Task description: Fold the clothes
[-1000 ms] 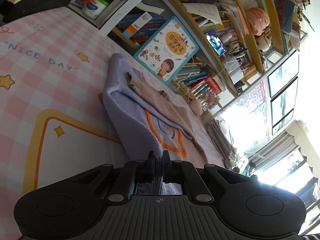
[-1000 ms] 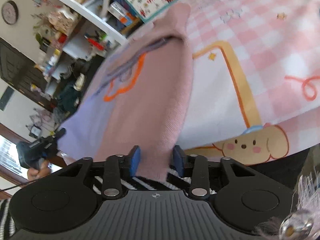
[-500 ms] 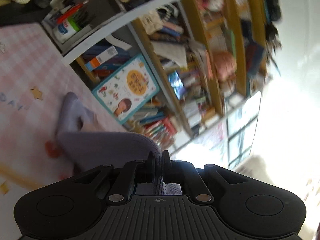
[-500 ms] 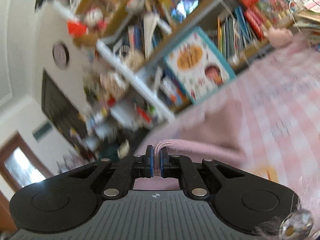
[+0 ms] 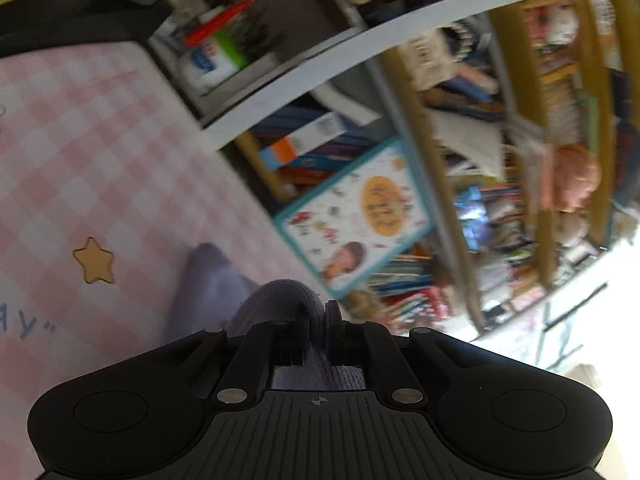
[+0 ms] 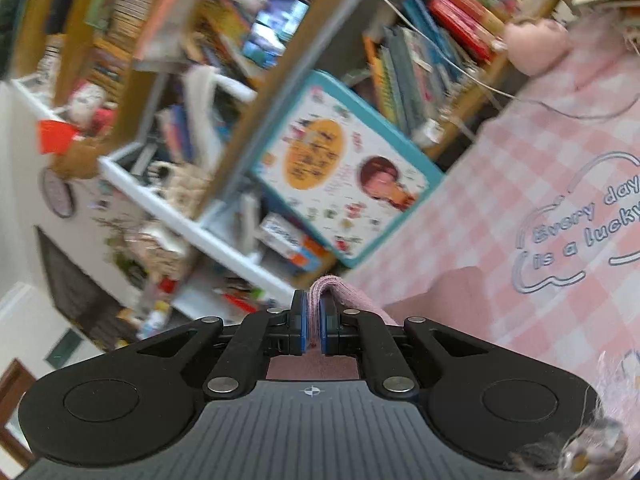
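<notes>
While both views tilt and blur, I can see that each of my claws is clamped on knitted cloth. My left claw [image 5: 318, 326] has its fingers pressed together on a lavender garment [image 5: 280, 300], whose ribbed edge humps up over the fingertips and then falls away ahead and to the left of the claw, down onto the pink checked tabletop [image 5: 92, 160]. More of the lavender knit shows behind the fingers, inside the claw's frame. A yellow star [image 5: 94, 260] is printed on the tabletop cover, left of the claw.

My right claw [image 6: 314, 322], with blue pads [image 6: 304, 326], pinches a pink knitted fold [image 6: 330, 286] that loops over the fingertips and drops to the right of the claw; pink cloth also lies just ahead and right, on the checked cover. I cannot tell whether the pink and lavender cloth belong to one piece.

Beyond both claws stands a bookshelf [image 6: 248, 128] crowded with books and small things. A teal-framed picture book [image 6: 344, 176] leans against its lower part, well ahead of the claws. On a white shelf ahead and left of my left claw, a tub [image 5: 212, 64] holds pens and a red item.
</notes>
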`<state>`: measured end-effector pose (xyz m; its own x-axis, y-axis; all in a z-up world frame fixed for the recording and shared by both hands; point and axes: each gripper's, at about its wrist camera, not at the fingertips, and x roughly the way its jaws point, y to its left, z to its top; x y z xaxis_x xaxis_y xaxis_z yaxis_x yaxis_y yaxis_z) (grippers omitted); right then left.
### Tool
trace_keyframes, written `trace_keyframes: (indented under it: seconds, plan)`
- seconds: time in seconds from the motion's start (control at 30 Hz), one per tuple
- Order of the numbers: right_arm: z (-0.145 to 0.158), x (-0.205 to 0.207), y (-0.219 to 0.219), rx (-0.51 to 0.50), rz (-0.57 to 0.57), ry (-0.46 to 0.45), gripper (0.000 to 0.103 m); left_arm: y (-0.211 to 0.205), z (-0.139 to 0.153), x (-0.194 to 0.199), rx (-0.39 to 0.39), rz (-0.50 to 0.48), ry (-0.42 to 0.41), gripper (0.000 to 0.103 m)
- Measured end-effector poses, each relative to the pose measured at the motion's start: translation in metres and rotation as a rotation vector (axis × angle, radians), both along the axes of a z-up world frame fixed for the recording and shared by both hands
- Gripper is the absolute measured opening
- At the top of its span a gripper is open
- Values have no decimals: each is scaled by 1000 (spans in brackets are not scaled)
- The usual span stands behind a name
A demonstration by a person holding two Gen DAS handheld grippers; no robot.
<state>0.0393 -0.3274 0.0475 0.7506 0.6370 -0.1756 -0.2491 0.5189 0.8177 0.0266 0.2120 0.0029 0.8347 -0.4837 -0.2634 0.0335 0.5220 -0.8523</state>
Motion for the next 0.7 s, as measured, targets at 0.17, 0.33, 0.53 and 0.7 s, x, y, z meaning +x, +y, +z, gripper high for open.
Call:
trace_keyframes:
  seconds: [0.17,0.33,0.53,0.7]
  plan:
    - [-18,19,0,-77,-19,46,7,-3,-17,26,97,16,93,12]
    - [-37,38,1,-153,-37,92,31,8,-11,22,148,41,88,54]
    - [-49,44,7,-314,-26,102,36,-10,20,1,523,13,-52,52]
    - [-44,27,22,-547,33,43,36,-46,15,10,782,-86,-82,52]
